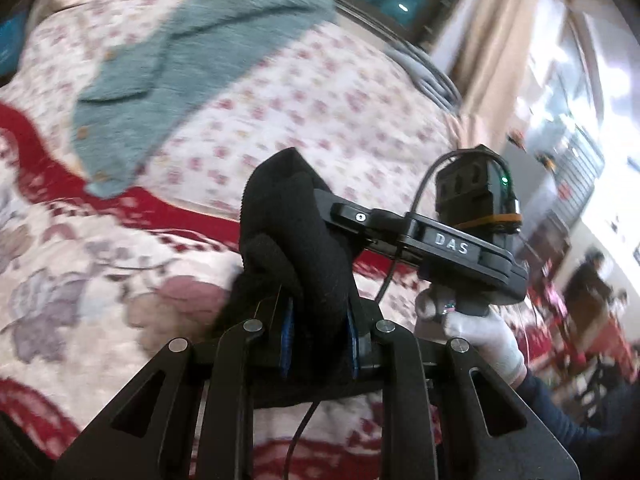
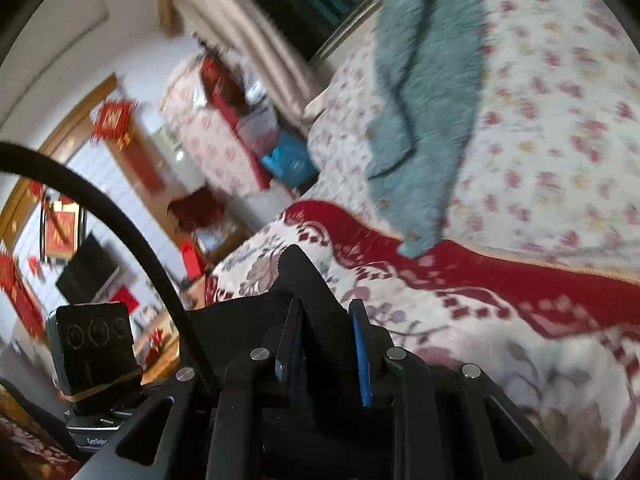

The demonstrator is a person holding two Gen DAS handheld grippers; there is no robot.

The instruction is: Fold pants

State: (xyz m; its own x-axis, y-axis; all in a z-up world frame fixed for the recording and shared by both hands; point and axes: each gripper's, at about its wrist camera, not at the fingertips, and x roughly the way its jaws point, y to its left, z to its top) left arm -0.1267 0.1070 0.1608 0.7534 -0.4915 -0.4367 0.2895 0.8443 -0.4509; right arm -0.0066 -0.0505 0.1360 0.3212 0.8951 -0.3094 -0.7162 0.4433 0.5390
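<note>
While clamped in the lower middle of the left wrist view, bunched black pants between the narrowed blue pads of the left gripper, lifted clear of the floral bedspread. Same black cloth pinched in the right gripper at lower centre of the right wrist view, jaws nearly closed on a fold. Across the cloth in the left view, the other handheld device with its camera, gripped by one white-gloved hand. One teal fuzzy garment spread at the upper left of the bedspread, well apart from the pants. No containers to be made out; blurred room clutter at the frame edges.
</note>
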